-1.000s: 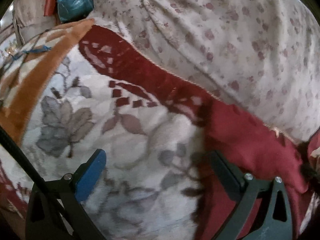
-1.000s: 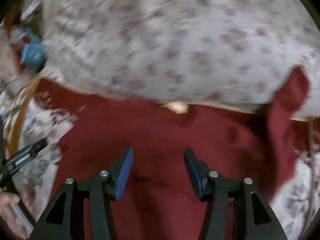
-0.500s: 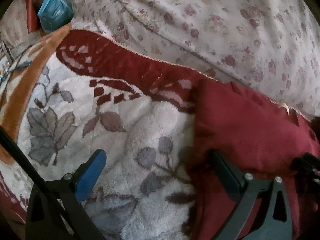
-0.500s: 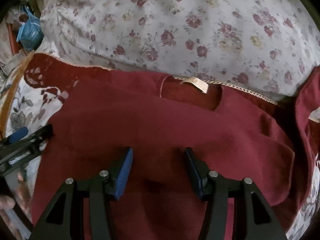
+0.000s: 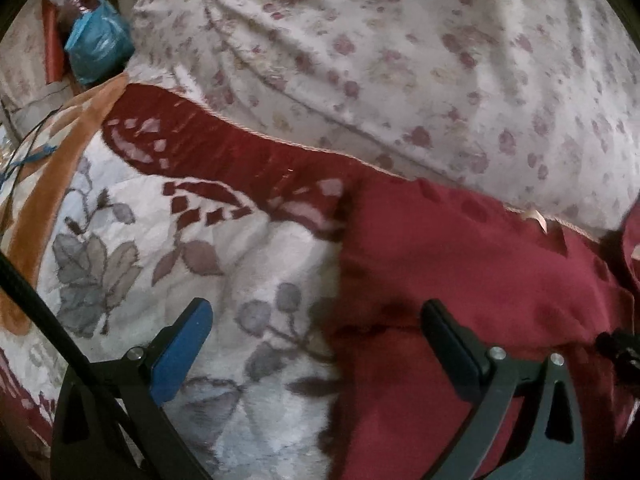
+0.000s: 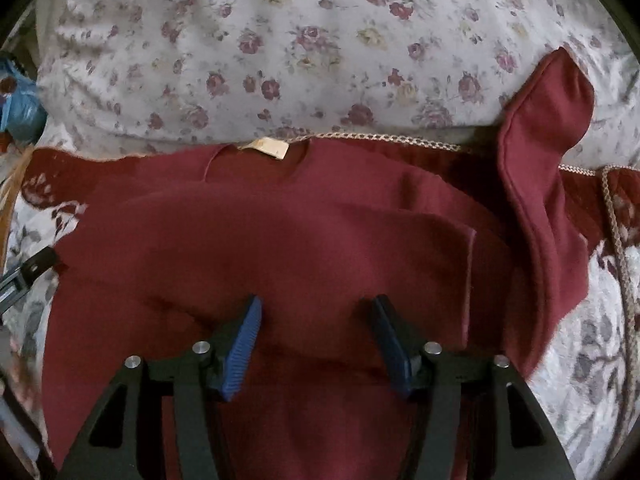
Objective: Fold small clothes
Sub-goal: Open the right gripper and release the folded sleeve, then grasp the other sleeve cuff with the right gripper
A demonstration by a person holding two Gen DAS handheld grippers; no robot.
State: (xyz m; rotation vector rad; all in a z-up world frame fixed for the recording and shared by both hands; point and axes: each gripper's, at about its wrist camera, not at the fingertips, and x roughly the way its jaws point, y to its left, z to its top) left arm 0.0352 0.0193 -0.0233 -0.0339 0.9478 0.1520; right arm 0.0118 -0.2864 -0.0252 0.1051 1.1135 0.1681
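Since a second ago both views have slid over the maroon garment [image 6: 280, 240], lying on the floral blanket [image 5: 160, 264]. The left claw [image 5: 316, 344] gapes wide, straddling its nine-o'clock edge, holding nothing. The right claw [image 6: 316, 320], jaws just widened, hangs half-open and empty. The one-o'clock sleeve [image 6: 548, 120] could flop loose and spoil the fold.

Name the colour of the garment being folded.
Dark red garment, plain; clearest in the right wrist view.

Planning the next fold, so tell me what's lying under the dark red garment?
The dark red garment lies on a leaf-patterned blanket; the blanket beneath its middle is covered.
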